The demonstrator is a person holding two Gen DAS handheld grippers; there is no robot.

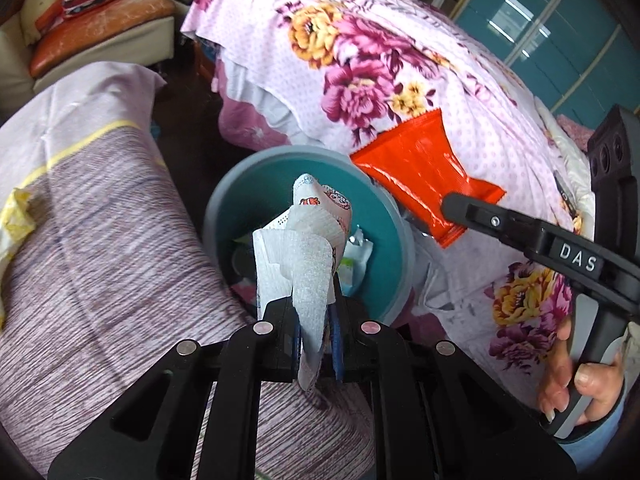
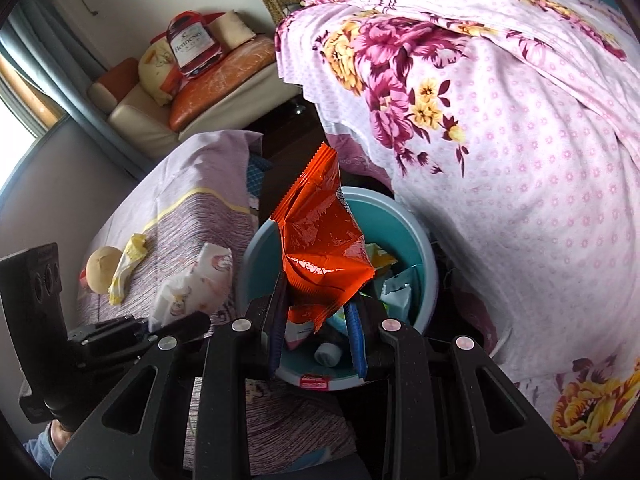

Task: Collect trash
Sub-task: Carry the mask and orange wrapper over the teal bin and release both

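Both grippers are loaded up right over the bin. The left gripper (image 1: 316, 332) is clamped narrow on a white tissue pack (image 1: 310, 240) with little cartoon prints on it; the pack stands lengthwise out from the fingers, its far end pointing over the mouth of the teal bin (image 1: 224, 216). A loose flap of white wrap hangs back between the blue pads (image 1: 335, 332).

The right gripper (image 2: 318, 336) is pinching an orange snack wrapper (image 2: 320, 248) by its lower crimped edge. The wrapper's long axis runs up and away from the fingers, tilted a bit left, serrated top edge highest. From the left wrist view the same wrapper (image 1: 420, 176) fans out wide end up-left, sitting just at the bin's right rim, with the right gripper's black finger (image 1: 492, 216) coming in from the right.

The bin (image 2: 430, 264) already has stuff in it: a pale green packet, a small white bottle, other bits I can't make out.

Around it: a striped purple bedspread (image 1: 100, 240) to the left with a crumpled yellow wrapper (image 2: 126, 264) and a round beige ball (image 2: 102, 266) lying on it, well apart from the bin. A big floral blanket (image 2: 520, 140) crowds the bin's right side. A sofa (image 2: 160, 116) piled with cushions sits at the back.
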